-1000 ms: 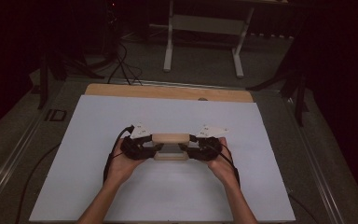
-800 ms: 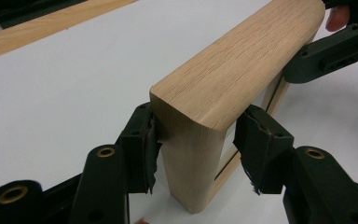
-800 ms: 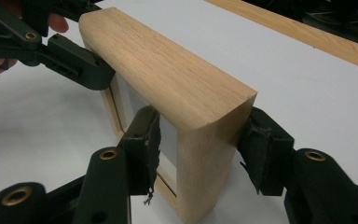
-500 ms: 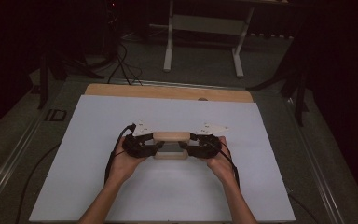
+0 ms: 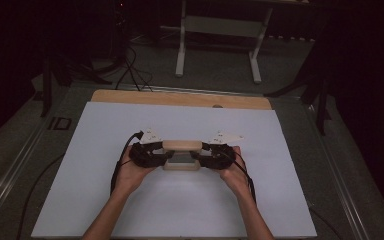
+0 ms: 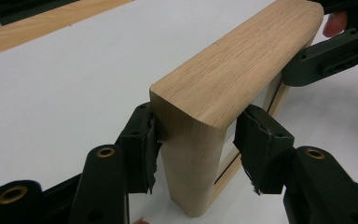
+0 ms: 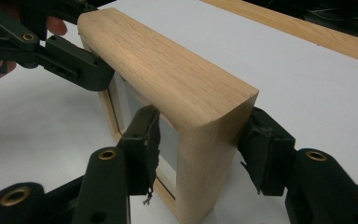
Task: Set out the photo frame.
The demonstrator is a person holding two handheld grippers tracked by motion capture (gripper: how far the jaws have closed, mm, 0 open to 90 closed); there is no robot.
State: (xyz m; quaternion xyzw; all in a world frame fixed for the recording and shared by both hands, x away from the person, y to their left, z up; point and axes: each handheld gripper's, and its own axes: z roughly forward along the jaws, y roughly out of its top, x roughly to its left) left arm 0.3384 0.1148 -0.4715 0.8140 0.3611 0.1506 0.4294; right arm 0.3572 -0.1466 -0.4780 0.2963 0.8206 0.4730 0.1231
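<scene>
Standing upright on the white counter (image 5: 130,210), a wooden frame (image 5: 181,145) sits clamped between left gripper (image 6: 193,142) and right gripper (image 7: 200,142), jaws half-open on each end; lifting or moving apparently remains.

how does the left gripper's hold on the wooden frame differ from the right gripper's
The left gripper clamps the wooden frame at its left end, while the right gripper clamps its right end. In the high view, the left gripper reaches in from the left and the right gripper from the right, so they face each other. Shared: both pairs of black jaws press their pads on the front and back faces of an upright side, with the frame standing on the white table.
</scene>
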